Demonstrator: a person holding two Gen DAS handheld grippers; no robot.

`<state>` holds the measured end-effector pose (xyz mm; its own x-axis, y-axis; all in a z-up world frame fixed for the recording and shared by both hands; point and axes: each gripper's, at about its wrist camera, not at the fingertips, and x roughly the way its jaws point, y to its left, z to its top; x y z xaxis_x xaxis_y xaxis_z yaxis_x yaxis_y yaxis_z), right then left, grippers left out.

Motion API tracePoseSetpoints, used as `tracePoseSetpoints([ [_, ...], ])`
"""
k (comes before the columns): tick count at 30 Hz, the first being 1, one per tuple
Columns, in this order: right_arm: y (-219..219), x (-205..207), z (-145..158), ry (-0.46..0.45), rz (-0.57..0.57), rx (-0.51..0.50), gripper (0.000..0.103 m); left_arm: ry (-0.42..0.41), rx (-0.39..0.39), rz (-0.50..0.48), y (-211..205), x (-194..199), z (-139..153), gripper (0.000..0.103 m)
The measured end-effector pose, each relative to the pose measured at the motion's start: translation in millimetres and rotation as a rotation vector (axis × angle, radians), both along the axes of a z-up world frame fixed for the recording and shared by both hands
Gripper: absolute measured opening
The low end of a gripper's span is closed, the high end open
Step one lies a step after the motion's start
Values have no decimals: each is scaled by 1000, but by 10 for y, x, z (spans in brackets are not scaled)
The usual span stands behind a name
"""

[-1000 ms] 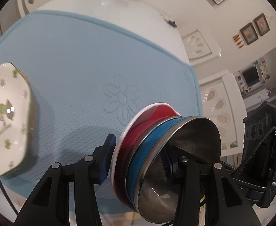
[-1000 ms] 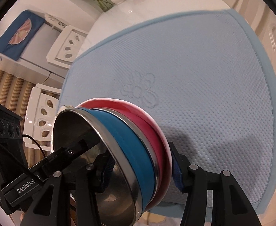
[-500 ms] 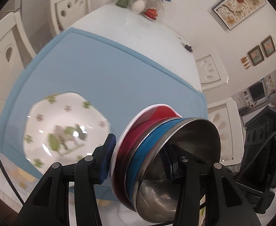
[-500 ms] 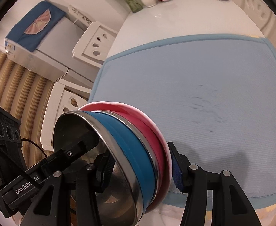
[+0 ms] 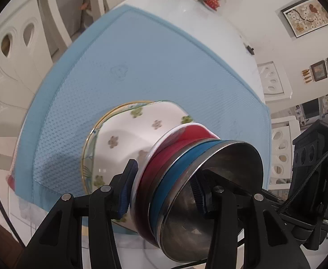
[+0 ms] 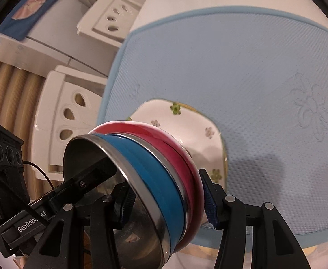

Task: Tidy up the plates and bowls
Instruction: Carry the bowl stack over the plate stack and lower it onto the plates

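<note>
Two nested bowls, one floral plate, one blue mat.

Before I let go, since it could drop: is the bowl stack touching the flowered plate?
Cannot tell. In both wrist views the bowl stack overlaps the flowered plate, hiding any contact or gap.

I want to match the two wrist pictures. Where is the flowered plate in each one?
Left wrist view: the flowered plate lies centre-left on the blue mat, behind the held bowl stack.
Right wrist view: the plate lies centre, above the stack.
Shared landmark: the blue mat.
</note>
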<state>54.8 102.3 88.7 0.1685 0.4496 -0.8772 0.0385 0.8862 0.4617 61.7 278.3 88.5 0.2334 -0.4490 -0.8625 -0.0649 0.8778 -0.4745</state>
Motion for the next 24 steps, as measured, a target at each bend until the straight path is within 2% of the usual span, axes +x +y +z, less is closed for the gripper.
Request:
tracePoseSetpoints([
  [9, 32, 119, -162, 38, -58, -48, 52, 4, -38, -74, 10, 116, -156, 42],
  [18, -36, 100, -134, 44, -98, -31, 52, -38, -28, -122, 41, 154, -72, 42],
  [22, -52, 57, -79, 25, -117, -17, 52, -60, -27, -131, 67, 137, -10, 42],
  [24, -120, -2, 25, -21, -137, 7, 52, -73, -37, -121, 125, 119, 28, 42],
])
